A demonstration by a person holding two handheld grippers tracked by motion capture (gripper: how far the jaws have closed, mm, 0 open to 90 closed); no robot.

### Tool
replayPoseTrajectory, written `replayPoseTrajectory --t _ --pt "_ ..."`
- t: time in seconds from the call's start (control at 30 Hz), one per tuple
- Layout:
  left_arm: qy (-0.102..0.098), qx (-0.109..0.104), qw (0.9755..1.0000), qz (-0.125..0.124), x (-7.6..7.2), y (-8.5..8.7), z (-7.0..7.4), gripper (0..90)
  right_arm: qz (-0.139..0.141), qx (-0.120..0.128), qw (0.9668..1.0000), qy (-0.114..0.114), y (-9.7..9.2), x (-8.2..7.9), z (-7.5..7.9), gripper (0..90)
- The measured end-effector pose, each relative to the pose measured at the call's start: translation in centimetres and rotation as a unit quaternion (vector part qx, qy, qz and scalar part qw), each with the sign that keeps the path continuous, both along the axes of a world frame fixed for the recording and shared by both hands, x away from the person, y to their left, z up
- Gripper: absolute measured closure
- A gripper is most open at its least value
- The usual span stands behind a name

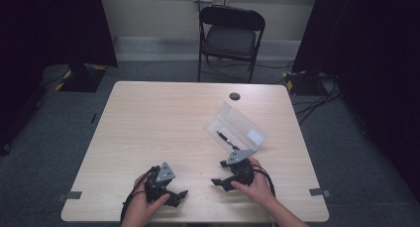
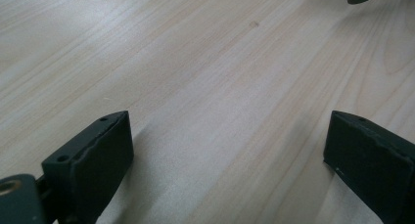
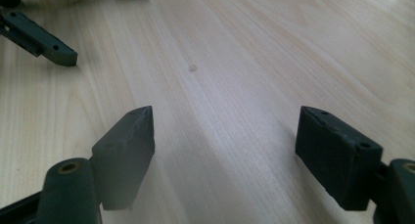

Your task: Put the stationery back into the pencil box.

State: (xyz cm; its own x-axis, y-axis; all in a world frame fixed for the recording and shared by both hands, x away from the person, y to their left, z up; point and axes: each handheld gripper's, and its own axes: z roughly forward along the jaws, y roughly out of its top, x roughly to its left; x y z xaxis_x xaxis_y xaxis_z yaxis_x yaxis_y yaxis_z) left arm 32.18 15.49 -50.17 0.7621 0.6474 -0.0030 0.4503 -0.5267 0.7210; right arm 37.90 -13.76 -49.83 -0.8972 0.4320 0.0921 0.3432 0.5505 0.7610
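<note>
A clear plastic case [image 1: 237, 124] lies open on the right half of the wooden table [image 1: 163, 118], with a black pen [image 1: 225, 138] inside it. My right gripper [image 1: 219, 173] rests on the table just in front of the case, pointing left. In the right gripper view its jaws stand wide apart over bare wood, so the right gripper [image 3: 225, 131] is open and holds nothing. My left gripper [image 1: 179, 197] sits near the front edge, pointing right toward the other. The left gripper [image 2: 227, 136] is open too, with only wood grain between its jaws.
A black folding chair [image 1: 232, 33] stands beyond the far edge. A round black grommet [image 1: 235, 96] sits in the tabletop near the back. Cables [image 1: 317, 100] trail on the floor at the right. Dark curtains flank both sides. The left gripper's jaw [image 3: 44, 38] shows at upper left.
</note>
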Motion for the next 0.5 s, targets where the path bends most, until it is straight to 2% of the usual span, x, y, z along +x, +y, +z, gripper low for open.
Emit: replayPoseTrajectory --t 0.17,0.33,0.5 --pt "0.000 -0.001 1.0000 -0.001 0.01 0.00 -0.02 4.0 0.013 -0.014 0.9997 -0.012 -0.03 -0.21 -0.14 19.4" --pt "0.000 -0.001 1.0000 -0.001 0.01 0.00 -0.02 4.0 0.026 -0.036 0.9983 -0.037 0.14 -0.58 -0.22 17.8" --pt "0.000 -0.001 1.0000 -0.001 0.01 0.00 -0.02 4.0 0.028 -0.037 0.9983 -0.036 0.16 -0.55 -0.23 16.9"
